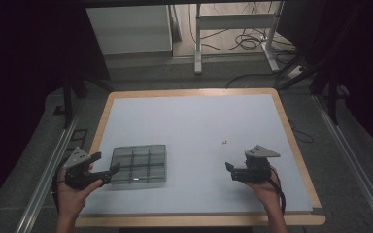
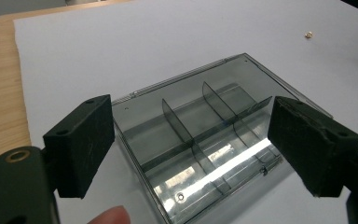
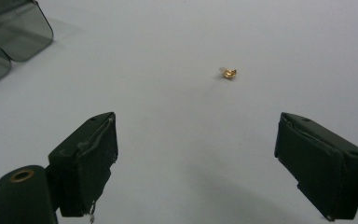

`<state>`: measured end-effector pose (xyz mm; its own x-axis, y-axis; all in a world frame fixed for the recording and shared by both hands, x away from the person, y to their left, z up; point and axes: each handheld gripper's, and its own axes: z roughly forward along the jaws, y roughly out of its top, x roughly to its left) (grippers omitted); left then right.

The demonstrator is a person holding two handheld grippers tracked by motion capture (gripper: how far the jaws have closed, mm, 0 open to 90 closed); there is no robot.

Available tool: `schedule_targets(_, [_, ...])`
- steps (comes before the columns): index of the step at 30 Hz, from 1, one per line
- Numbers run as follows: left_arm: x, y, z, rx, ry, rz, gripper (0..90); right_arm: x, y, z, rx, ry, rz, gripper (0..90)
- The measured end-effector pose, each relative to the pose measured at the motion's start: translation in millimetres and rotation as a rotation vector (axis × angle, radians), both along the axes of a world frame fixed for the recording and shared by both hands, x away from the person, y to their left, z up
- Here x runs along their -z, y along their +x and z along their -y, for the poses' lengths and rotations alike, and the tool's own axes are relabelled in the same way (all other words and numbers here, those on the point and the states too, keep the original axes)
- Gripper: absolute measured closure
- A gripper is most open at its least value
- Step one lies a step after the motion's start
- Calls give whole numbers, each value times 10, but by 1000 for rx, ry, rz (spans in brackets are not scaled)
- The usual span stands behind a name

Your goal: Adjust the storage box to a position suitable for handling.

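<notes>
A flat, square box (image 2: 200,140) of smoky clear plastic, split by thin dividers into small compartments, lies near the front left of the matte grey-white table (image 1: 199,121), which has a pale wood edge. The left gripper (image 1: 102,167) hangs just left of it, its black padded jaws wide apart and empty. The right gripper (image 1: 229,171), equally wide and empty, points at a tiny shiny gold piece (image 3: 229,73) lying apart on the bare sheet.

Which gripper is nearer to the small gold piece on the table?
Right. The right gripper sits just below the small gold piece, jaws open. The left gripper is far off, beside the divided box.
</notes>
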<state>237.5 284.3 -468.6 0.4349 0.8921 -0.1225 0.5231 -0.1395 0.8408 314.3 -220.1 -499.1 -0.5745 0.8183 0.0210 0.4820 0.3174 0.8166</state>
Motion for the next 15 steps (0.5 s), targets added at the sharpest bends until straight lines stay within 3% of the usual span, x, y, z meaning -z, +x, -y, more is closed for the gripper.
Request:
schedule_targets(3, [29, 15, 2, -6, 2, -9, 151, 32, 3, 26, 3, -20, -14, 128])
schedule_targets(15, [26, 22, 72, 9, 4, -3, 203, -7, -8, 143, 25, 8, -3, 129])
